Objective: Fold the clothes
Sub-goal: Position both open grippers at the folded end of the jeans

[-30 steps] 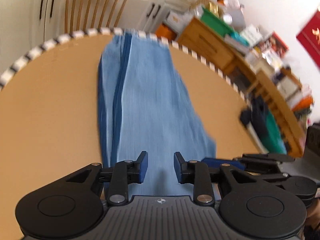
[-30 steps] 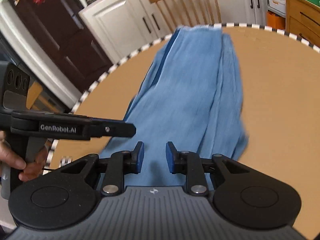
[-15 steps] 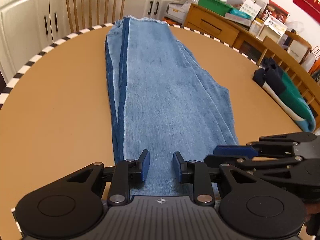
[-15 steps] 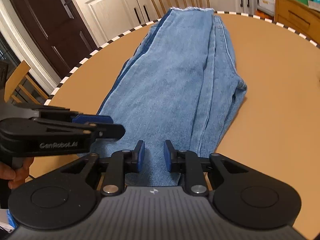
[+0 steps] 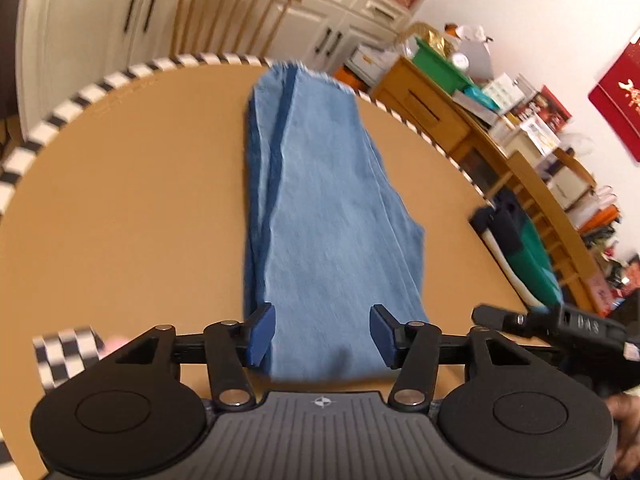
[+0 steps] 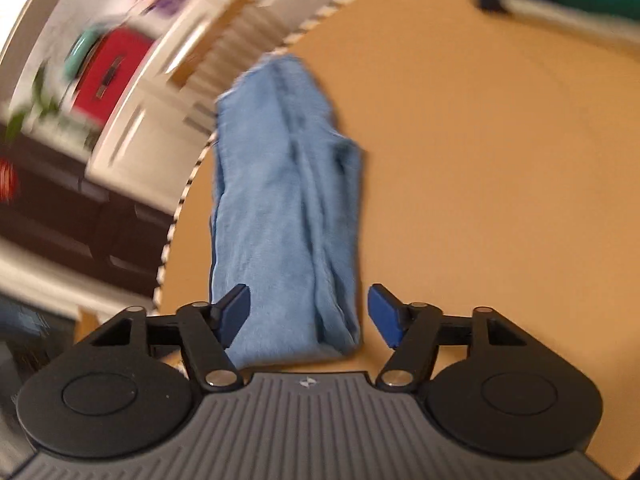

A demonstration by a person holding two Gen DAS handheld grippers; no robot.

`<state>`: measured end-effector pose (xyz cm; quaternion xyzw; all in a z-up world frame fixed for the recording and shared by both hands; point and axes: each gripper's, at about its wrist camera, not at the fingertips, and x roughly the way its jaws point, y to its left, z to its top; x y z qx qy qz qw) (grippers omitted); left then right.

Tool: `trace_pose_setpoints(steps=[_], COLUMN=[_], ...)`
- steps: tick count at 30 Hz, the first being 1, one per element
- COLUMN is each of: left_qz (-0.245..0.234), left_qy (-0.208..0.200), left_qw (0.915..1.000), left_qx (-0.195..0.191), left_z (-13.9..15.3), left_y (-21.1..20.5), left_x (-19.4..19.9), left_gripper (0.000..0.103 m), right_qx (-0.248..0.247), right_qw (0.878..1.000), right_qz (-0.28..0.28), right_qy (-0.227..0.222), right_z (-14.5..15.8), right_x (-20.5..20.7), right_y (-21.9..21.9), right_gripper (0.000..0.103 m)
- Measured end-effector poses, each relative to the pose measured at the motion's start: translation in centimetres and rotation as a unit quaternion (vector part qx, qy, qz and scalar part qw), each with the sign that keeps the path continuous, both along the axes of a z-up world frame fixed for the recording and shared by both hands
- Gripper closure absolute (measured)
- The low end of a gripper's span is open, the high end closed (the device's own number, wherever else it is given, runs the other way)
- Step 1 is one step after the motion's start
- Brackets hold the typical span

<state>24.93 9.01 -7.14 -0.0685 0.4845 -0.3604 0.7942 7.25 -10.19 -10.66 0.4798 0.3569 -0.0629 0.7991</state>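
Blue pads on the left hand-held gripper (image 5: 322,336) stand apart and are opening, with the near end of the denim jeans (image 5: 320,216) lying flat between and just beyond them, pressed by neither pad. Half a second ago those same pads sat close together over that hem; the jaws have since let go. The right hand-held gripper (image 6: 308,316) shows the same change: its jaws are opening too, set wide on either side of the jeans' near end and clear of the cloth, and its view has swung so the garment now runs away at a tilt. In the left wrist view the right tool shows just to the right, at the edge of the bench (image 5: 120,208). Beyond both tools the jeans lie as one long narrow strip, legs stacked, reaching to the far checked rim of the round bench in front of a wooden chair (image 5: 236,12). Further right, well apart, a dark and green garment (image 5: 520,248) hangs over another chair. By my reading, the lengthwise fold has been laid down and released, and the crosswise folds are left to do.
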Motion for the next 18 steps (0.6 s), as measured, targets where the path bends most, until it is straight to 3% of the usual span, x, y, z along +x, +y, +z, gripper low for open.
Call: trace_pose_setpoints(steps=[3, 6, 11, 13, 15, 18], left_qz=[0.023, 0.038, 0.031, 0.019, 0.002, -0.017], left_qy=[0.028, 0.067, 0.047, 0.04, 0.036, 0.027], left_qw=[0.9993, 0.9968, 0.9983, 0.9989, 0.9993, 0.9995], left_qx=[-0.009, -0.021, -0.017, -0.013, -0.012, 0.006], left_z=[-0.8, -1.7, -1.8, -2.0, -2.4, -3.4], left_y=[0.9, 1.8, 2.6, 2.4, 2.1, 1.6], left_x=[-0.1, 0.5, 0.6, 0.5, 0.4, 0.1], left_gripper=[0.042, 0.041, 0.038, 0.038, 0.038, 0.037], right_qx=[0.069, 0.077, -0.04, -0.116, -0.168, -0.198], right_qw=[0.997, 0.996, 0.999, 0.992, 0.981, 0.971], right_qz=[-0.042, -0.041, 0.005, 0.05, 0.099, 0.133], right_qy=[0.011, 0.024, 0.025, 0.011, 0.006, 0.023], right_z=[-1.4, -2.3, -0.8, 0.4, 1.2, 0.9], right_x=[-1.5, -1.4, -0.3, 0.3, 1.0, 2.1], right_y=[-1.1, -0.6, 1.8, 3.3, 4.7, 6.1], right_gripper=[0.032, 0.031, 0.031, 0.039, 0.04, 0.043])
